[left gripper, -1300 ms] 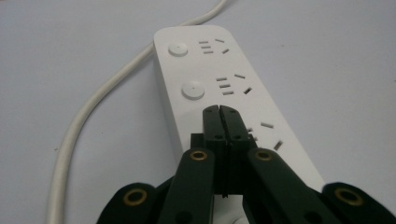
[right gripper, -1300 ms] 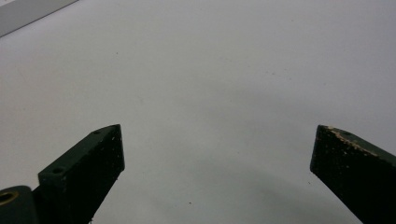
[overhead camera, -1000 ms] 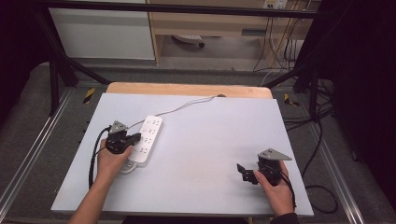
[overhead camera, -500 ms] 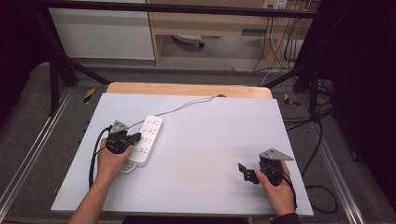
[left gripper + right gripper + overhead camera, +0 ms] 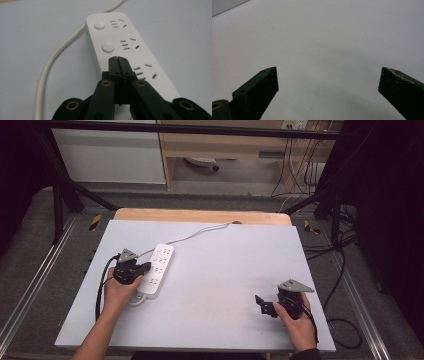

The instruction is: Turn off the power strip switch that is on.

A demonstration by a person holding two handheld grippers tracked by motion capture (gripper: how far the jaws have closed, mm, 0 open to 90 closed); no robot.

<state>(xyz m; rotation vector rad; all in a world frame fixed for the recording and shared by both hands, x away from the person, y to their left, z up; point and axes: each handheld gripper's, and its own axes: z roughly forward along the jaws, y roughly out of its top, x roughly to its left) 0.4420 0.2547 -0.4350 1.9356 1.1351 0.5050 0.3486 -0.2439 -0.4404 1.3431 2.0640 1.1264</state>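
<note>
A white power strip (image 5: 156,269) lies on the left half of the pale table (image 5: 215,285), its cord (image 5: 195,236) running to the far edge. In the left gripper view the power strip (image 5: 120,42) shows round buttons and several sockets. My left gripper (image 5: 145,268) is shut with nothing between its jaws, its closed tips (image 5: 117,60) over the strip's top by the button side. Whether they touch the strip I cannot tell. My right gripper (image 5: 260,304) rests open near the table's front right, and the bare table (image 5: 324,45) lies between its wide-apart jaws.
A wooden board (image 5: 200,215) edges the table's far side. Metal rails (image 5: 30,285) run along both sides, and cables (image 5: 345,270) hang at the right. A shelf unit (image 5: 235,145) stands beyond the table.
</note>
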